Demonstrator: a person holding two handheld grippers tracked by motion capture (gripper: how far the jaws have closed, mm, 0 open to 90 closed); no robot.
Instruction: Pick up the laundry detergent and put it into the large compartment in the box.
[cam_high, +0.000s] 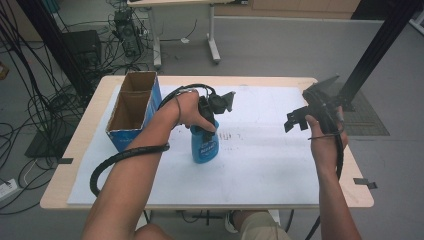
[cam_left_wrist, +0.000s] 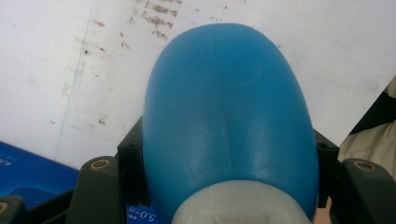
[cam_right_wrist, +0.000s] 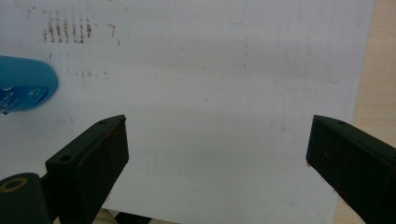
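Step in hand: I have the blue bottle (cam_high: 204, 145) gripped and standing on the white sheet (cam_high: 260, 165) of the table (cam_high: 75, 150); I judge this as the hold just before a lift or a carry.
Left gripper (cam_high: 207, 117): its jaws pinch the bottle near the top, one on each flank; in the left gripper view the bottle (cam_left_wrist: 229, 116) sits squarely between them, its pale cap end nearest the camera.
Right gripper (cam_high: 305, 120): jaws spread wide with nothing between them; it hangs above the table's edge at 3 o'clock from the bottle, well apart from it. In the right gripper view I see bare sheet (cam_right_wrist: 210, 93) between the jaws and the bottle (cam_right_wrist: 23, 88) off at 9 o'clock.
Bottle's place: upright near the middle of the sheet, slightly towards 9 o'clock, its base seemingly on the sheet.
Box (cam_high: 132, 107): an open cardboard box with a blue side, at 10 o'clock from the bottle, just beside my left forearm; it looks empty.
Next move, my judgement: likely a straight lift, then a carry towards the box at 10 o'clock, keeping the bottle upright and clearing the box wall.
Risk: the bottle is smooth and rounded, so it could slip in the pinch if I tilt it.
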